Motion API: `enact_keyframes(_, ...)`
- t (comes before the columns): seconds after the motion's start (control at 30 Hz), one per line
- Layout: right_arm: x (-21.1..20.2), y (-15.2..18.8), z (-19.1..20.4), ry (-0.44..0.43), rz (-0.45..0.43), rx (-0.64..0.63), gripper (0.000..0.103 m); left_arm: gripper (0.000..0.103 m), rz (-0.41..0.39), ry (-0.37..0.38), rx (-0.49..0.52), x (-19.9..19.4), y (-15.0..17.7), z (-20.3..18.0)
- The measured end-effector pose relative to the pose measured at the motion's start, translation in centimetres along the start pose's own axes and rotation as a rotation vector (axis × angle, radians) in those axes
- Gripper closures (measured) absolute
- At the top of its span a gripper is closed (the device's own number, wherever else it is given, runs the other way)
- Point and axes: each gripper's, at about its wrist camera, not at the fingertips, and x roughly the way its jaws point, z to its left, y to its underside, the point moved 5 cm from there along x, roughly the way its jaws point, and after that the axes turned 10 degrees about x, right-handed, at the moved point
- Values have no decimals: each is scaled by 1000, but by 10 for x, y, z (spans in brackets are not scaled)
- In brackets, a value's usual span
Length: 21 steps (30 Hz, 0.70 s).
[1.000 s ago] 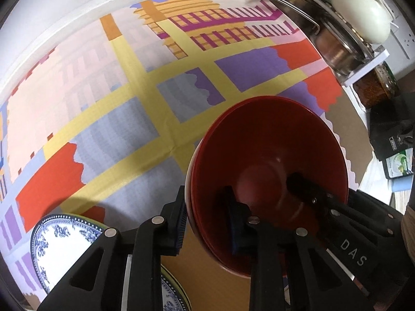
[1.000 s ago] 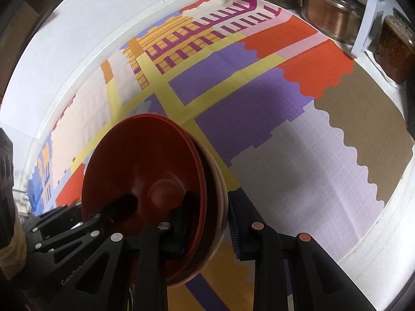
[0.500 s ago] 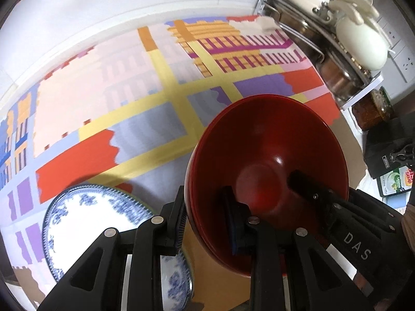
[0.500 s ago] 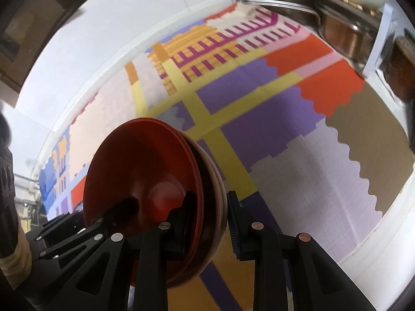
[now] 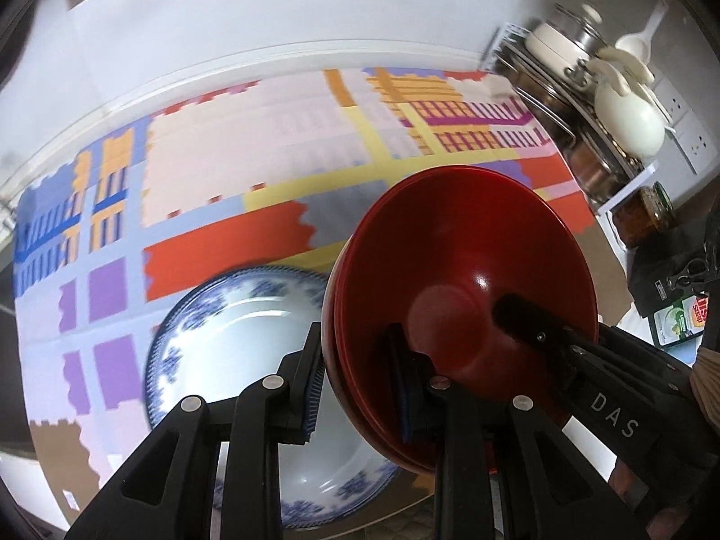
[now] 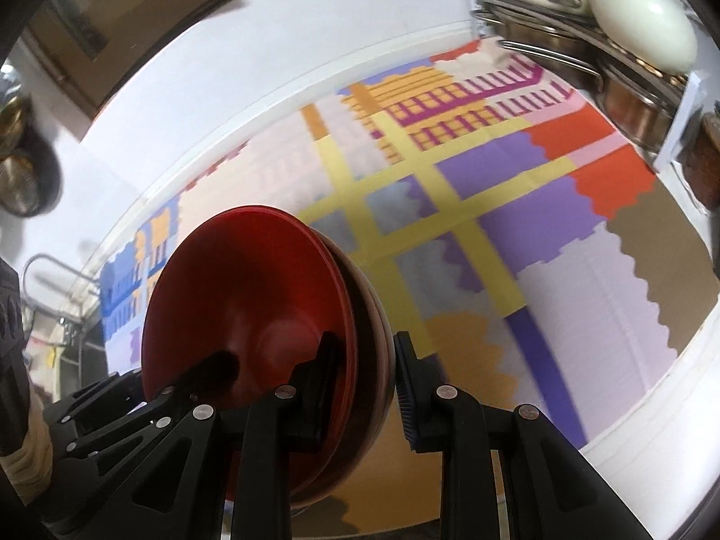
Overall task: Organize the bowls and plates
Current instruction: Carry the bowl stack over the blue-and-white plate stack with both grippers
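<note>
Both claws have carried the stack of red bowls [image 5: 459, 288] up and leftward, so the blue-patterned plate [image 5: 234, 328] now lies just under its near-left edge. Left gripper [image 5: 357, 380] and right gripper [image 6: 362, 389] each pinch opposite rims, narrowly parted, probably to keep the stack level.

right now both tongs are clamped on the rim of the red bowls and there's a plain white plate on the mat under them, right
Nearly. The plate isn't plain white: the left wrist view shows a blue floral pattern around its rim. The rest holds: left tongs and right tongs both clamp the rim of the stacked red bowls.
</note>
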Motion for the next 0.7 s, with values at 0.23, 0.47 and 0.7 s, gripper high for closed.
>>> enact_keyframes(0.23,4,26,38,-22,21,-60,77,77,0,-13,-66,-11,28,37)
enact_keyframes(0.47,14,47,67,-31,52,-108,77,77,19,-21,-110,-11,51,63)
enact_keyframes(0.7,29,63,81,-25,97,-134,77,77,50,-26,-135,-4,65,75)
